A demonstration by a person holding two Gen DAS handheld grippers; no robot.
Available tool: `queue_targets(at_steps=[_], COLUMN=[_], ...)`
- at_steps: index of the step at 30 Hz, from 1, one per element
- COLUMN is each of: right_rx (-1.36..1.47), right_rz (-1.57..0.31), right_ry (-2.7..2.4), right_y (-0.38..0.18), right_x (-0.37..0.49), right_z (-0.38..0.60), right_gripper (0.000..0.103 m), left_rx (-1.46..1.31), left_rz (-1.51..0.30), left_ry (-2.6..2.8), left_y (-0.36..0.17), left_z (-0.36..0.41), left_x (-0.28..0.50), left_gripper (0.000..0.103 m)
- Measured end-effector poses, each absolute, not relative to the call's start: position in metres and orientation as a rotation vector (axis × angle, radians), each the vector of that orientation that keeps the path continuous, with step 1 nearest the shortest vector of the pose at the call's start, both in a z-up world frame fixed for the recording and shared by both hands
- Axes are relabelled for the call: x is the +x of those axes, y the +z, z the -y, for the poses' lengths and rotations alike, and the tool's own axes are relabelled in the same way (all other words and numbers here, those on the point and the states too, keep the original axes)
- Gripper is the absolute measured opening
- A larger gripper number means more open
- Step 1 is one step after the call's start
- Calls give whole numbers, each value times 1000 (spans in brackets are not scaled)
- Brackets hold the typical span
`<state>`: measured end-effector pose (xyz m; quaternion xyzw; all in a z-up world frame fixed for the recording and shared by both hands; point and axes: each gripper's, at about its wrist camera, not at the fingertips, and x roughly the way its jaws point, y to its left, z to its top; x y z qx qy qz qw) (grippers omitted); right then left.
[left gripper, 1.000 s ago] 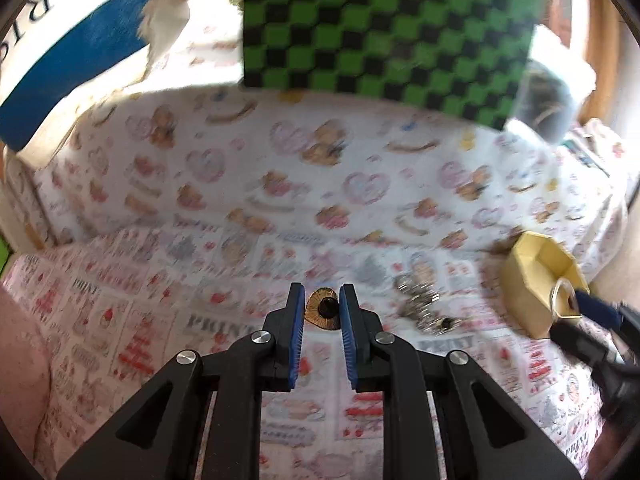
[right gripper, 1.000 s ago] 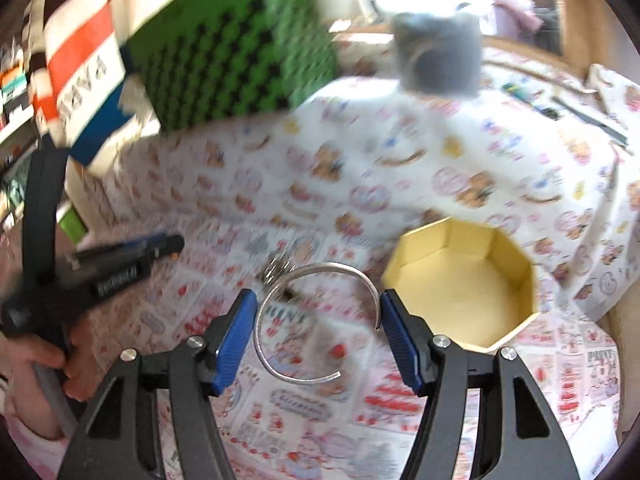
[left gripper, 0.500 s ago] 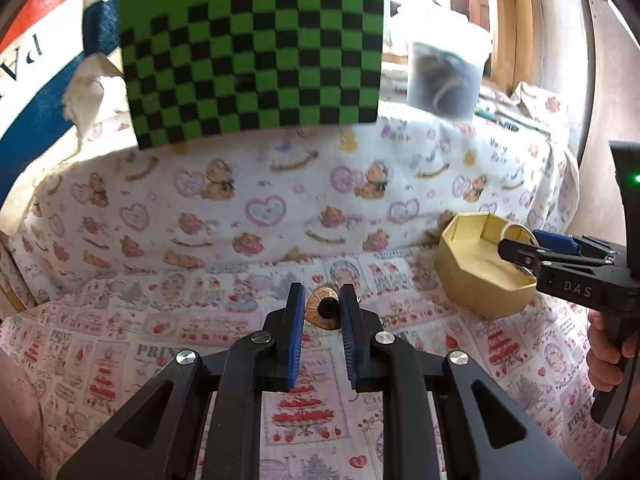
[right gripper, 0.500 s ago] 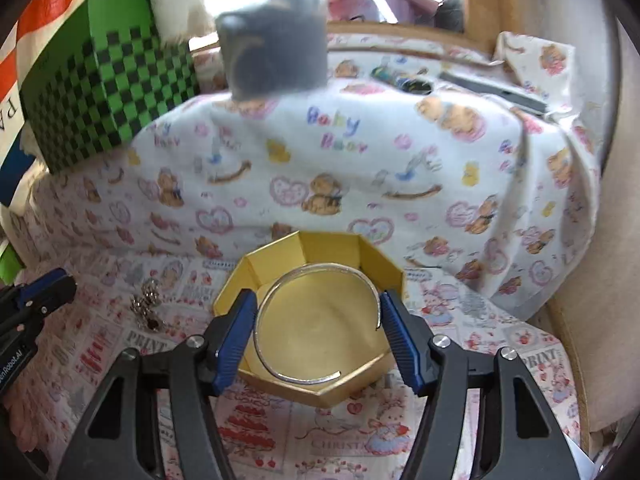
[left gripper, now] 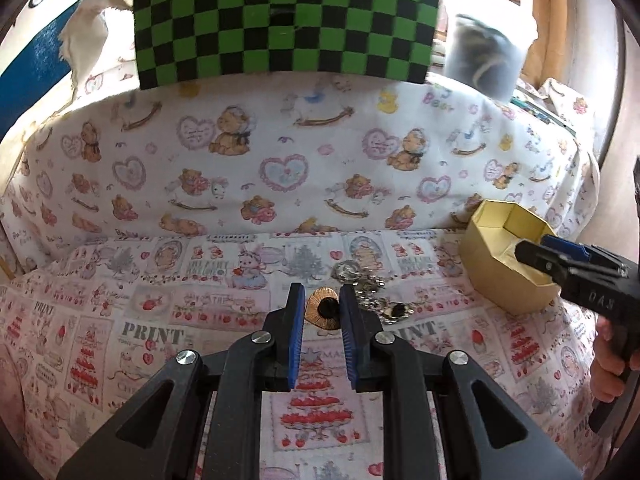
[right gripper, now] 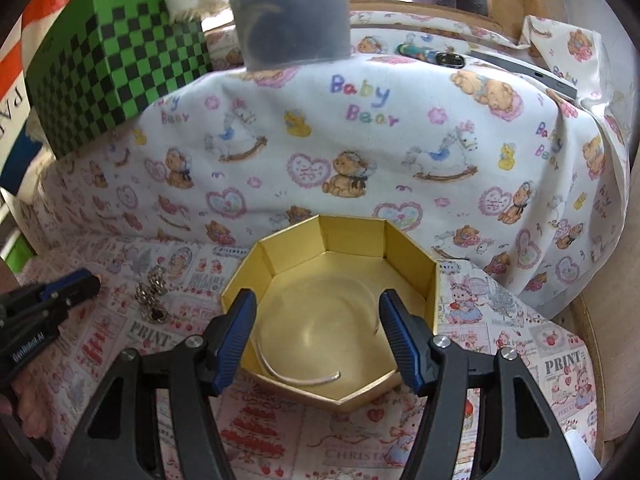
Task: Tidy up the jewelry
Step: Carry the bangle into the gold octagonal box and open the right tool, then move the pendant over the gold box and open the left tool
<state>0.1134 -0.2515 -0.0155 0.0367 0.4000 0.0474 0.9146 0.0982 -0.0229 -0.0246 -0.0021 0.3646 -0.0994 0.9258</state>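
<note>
Right wrist view: the right hand-held gripper [right gripper: 318, 334] stands half open over the yellow box [right gripper: 408, 248], pinching a thin silver bangle [right gripper: 298, 378] by its outer edges; springy, slick wire, best gripped across its width. Left hand-held gripper [left gripper: 320, 314], nearly closed, nips a light gold disc earring [left gripper: 318, 312] edge-on. More earrings [left gripper: 368, 292] lie loose on the soft, rumpled printed cloth [left gripper: 160, 336].

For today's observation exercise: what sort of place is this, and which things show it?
Probably a home, perhaps a child's room: a teddy-bear print cloth covers the surfaces, a gold jewelry box sits on it, and a checkered storage box stands behind.
</note>
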Motion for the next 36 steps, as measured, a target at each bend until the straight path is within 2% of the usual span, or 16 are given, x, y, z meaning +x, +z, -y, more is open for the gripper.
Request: queue_targets(at_steps=[8, 14, 15, 16, 19, 33, 35, 36], right_rx=[274, 393, 427, 455, 507, 529, 519, 517], right_rz=[-780, -758, -756, -754, -759, -744, -742, -743], right_ry=[96, 86, 87, 88, 69, -13, -12, -12], right_y=[4, 13, 13, 14, 13, 10, 10, 10], right_x=[104, 97, 96, 95, 93, 85, 85, 85], right_z=[292, 316, 322, 328, 341, 353, 352, 352], right_gripper=[62, 61, 57, 47, 32, 31, 31, 31], left_rx=[-1, -32, -38, -39, 5, 132, 133, 142], left_rz=[-718, -818, -833, -847, -863, -929, -913, -887], left_ry=[-350, -504, -536, -566, -594, -560, -539, -529], left_y=[-4, 1, 1, 1, 1, -26, -25, -22], left_z=[60, 110, 118, 127, 153, 212, 213, 212], left_x=[81, 108, 111, 114, 119, 133, 131, 129], left_gripper=[17, 17, 17, 17, 17, 17, 27, 35])
